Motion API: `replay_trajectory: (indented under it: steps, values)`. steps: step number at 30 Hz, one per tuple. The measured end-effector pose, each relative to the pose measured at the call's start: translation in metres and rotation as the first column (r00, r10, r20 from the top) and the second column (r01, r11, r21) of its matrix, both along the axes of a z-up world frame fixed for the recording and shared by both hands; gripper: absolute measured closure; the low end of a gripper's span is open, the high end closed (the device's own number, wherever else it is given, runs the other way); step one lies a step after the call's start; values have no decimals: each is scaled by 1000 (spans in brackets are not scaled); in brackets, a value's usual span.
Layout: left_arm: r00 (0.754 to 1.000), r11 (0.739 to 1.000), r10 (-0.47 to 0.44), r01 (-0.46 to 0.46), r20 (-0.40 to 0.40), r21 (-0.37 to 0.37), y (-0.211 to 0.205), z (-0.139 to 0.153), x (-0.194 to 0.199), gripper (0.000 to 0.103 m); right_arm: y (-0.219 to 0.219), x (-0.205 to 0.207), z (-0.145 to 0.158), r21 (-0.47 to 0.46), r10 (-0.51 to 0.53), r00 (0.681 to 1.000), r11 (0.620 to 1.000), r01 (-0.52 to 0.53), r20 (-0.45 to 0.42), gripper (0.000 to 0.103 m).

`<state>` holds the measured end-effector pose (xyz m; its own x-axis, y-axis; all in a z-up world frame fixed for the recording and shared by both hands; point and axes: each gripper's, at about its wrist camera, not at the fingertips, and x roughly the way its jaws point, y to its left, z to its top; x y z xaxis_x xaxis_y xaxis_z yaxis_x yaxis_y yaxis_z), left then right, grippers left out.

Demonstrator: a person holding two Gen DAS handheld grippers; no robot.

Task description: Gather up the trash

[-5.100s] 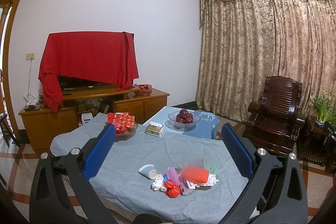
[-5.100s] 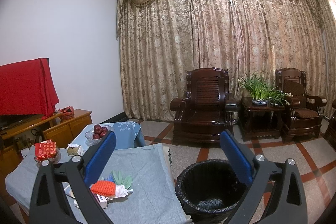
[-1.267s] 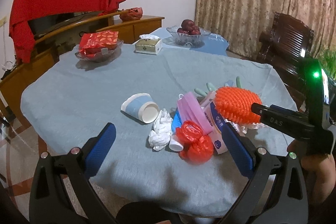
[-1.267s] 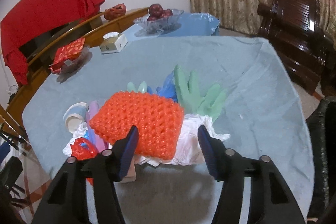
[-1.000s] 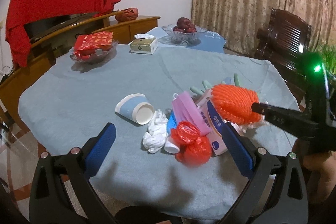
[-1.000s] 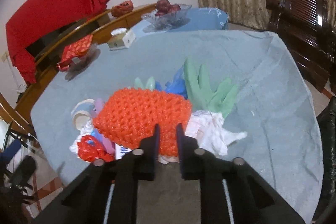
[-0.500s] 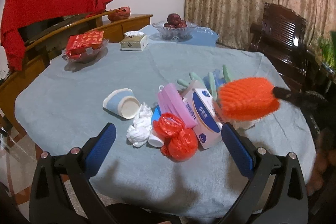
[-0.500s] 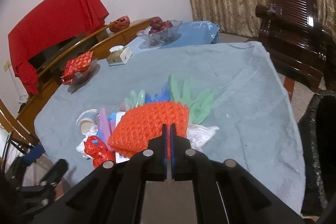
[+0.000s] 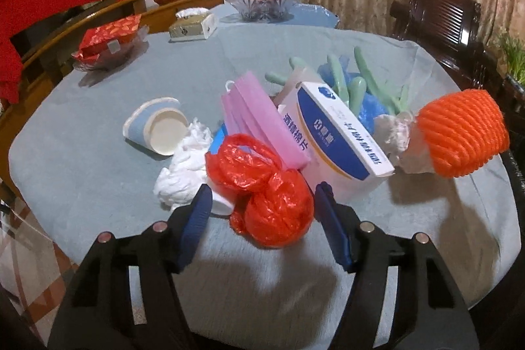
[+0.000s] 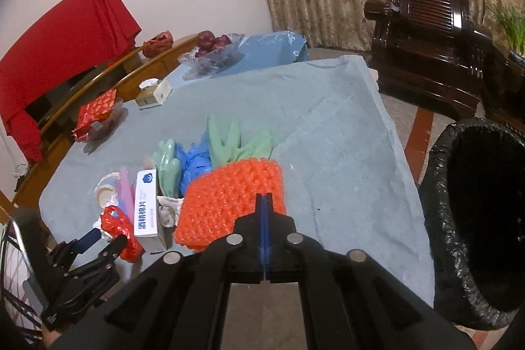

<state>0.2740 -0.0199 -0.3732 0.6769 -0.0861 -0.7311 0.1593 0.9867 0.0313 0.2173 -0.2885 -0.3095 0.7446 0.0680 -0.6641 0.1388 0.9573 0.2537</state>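
Observation:
A trash pile lies on the grey-clothed table (image 9: 98,133): a red plastic bag (image 9: 269,195), white tissue (image 9: 183,166), blue paper cup (image 9: 154,130), pink masks (image 9: 256,120), a white-and-blue box (image 9: 338,140), green gloves (image 9: 354,81). My left gripper (image 9: 259,209) is open, its blue pads on either side of the red bag (image 10: 121,228). My right gripper (image 10: 264,202) is shut on the orange foam net (image 10: 229,202), held above the table; the net shows at the right in the left wrist view (image 9: 459,133).
A black-lined trash bin (image 10: 475,225) stands right of the table. A fruit bowl (image 9: 262,2), tissue box (image 9: 193,25) and red snack dish (image 9: 108,41) sit at the table's far side. A dark wooden armchair (image 10: 426,31) stands behind the bin.
My right gripper closed on the orange net and lifted it off the pile toward the right. My left gripper moved down to the red bag and narrowed around it.

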Motion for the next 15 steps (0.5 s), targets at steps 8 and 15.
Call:
replay_trajectory:
  steps: [8,15]
  values:
    - [999,1000,-26,25,-25,-13,-2,-4,8,65,-6,-8,12,-3,-2,1000,1000,2,10,103]
    - [999,1000,-16,16,29,-8,-2,13,-10,71,-4,-20,-10,11,2,998,1000,-1,-65,103]
